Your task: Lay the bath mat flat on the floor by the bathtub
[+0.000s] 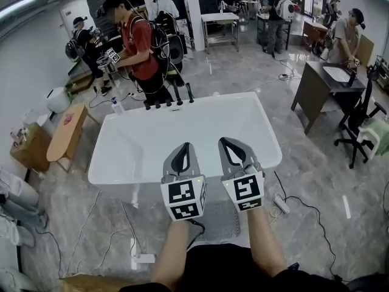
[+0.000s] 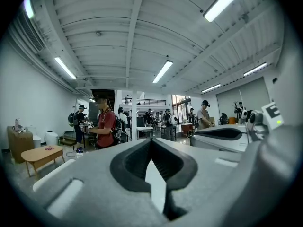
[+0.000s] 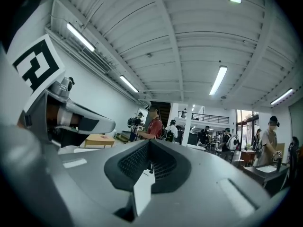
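Head view | left hand-held gripper point(image 1: 184, 146) closed, empty | right hand-held gripper point(image 1: 225, 141) closed, empty

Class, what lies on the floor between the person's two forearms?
The grey bath mat, lying by the bathtub on its near side, with a black cable at its left edge. Only the head view shows it.

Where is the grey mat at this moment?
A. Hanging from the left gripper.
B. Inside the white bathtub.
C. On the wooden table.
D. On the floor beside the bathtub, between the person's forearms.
D: the head view shows the grey mat lying on the floor beside the bathtub; the left gripper and right gripper are shut and empty.
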A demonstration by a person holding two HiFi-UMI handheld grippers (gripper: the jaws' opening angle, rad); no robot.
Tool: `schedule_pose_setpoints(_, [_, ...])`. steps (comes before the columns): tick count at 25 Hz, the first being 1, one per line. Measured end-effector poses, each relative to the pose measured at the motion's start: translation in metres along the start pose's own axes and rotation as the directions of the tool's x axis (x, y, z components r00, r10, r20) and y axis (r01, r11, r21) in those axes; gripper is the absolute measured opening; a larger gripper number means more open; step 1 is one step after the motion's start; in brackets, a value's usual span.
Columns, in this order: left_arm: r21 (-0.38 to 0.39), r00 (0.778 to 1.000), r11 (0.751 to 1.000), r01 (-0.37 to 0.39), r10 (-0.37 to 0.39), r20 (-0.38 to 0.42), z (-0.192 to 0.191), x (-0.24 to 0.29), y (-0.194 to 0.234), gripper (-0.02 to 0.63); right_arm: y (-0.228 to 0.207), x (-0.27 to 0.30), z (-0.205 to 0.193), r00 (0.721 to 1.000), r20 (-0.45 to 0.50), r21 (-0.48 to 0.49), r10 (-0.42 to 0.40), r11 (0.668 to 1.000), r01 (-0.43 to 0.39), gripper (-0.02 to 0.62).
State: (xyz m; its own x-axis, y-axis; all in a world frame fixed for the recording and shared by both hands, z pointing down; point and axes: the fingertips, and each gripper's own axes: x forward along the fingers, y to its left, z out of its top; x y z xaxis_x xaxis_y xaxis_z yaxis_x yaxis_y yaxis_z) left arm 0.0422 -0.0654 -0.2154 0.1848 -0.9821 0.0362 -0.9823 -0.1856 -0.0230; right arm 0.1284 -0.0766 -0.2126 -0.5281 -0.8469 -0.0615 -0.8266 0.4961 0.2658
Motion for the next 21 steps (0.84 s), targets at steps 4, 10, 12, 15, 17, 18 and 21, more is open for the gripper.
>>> schedule_pose_setpoints(4, [0.001, 1.0, 1.0, 0.011, -0.011, -0.01, -0.0018, -0.0006, -0.0056, 0.005, -0.0061, -0.0029, 0.0005, 1.0, -0.007, 0.007, -0.01, 1.0, 0.01, 0.006])
schedule_pose_setpoints(10, [-0.003, 1.0, 1.0, 0.011, -0.011, -0.013, -0.0055, -0.0049, -0.0058, 0.005, -0.0048, -0.0066, -0.0009, 1.0, 0.001, 0.036, -0.006, 0.999, 0.006, 0.006])
schedule_pose_setpoints(12, [-0.007, 1.0, 1.0, 0.01, -0.01, -0.016, -0.0074, -0.0057, -0.0042, 0.005, -0.0019, -0.0057, -0.0016, 1.0, -0.001, 0.037, 0.002, 0.999, -0.002, 0.006])
schedule_pose_setpoints(15, [-0.009, 1.0, 1.0, 0.011, -0.011, -0.022, -0.0086, -0.0056, -0.0021, 0.005, 0.0001, -0.0036, -0.0019, 1.0, -0.008, 0.039, 0.006, 0.999, -0.005, 0.006])
schedule_pose_setpoints(17, [-0.011, 1.0, 1.0, 0.012, -0.012, -0.023, -0.0079, -0.0054, -0.0022, 0.005, -0.0008, -0.0037, -0.0024, 1.0, -0.015, 0.041, 0.005, 0.999, -0.004, 0.006])
schedule_pose_setpoints(18, [-0.013, 1.0, 1.0, 0.013, -0.013, -0.022, -0.0072, -0.0053, -0.0025, 0.005, -0.0017, -0.0041, -0.0022, 1.0, -0.016, 0.044, 0.005, 0.999, -0.004, 0.006])
schedule_pose_setpoints(21, [-0.016, 1.0, 1.0, 0.017, -0.017, -0.017, -0.0046, -0.0052, -0.0032, 0.005, -0.0043, -0.0051, -0.0005, 1.0, -0.015, 0.056, 0.003, 0.998, -0.003, 0.006])
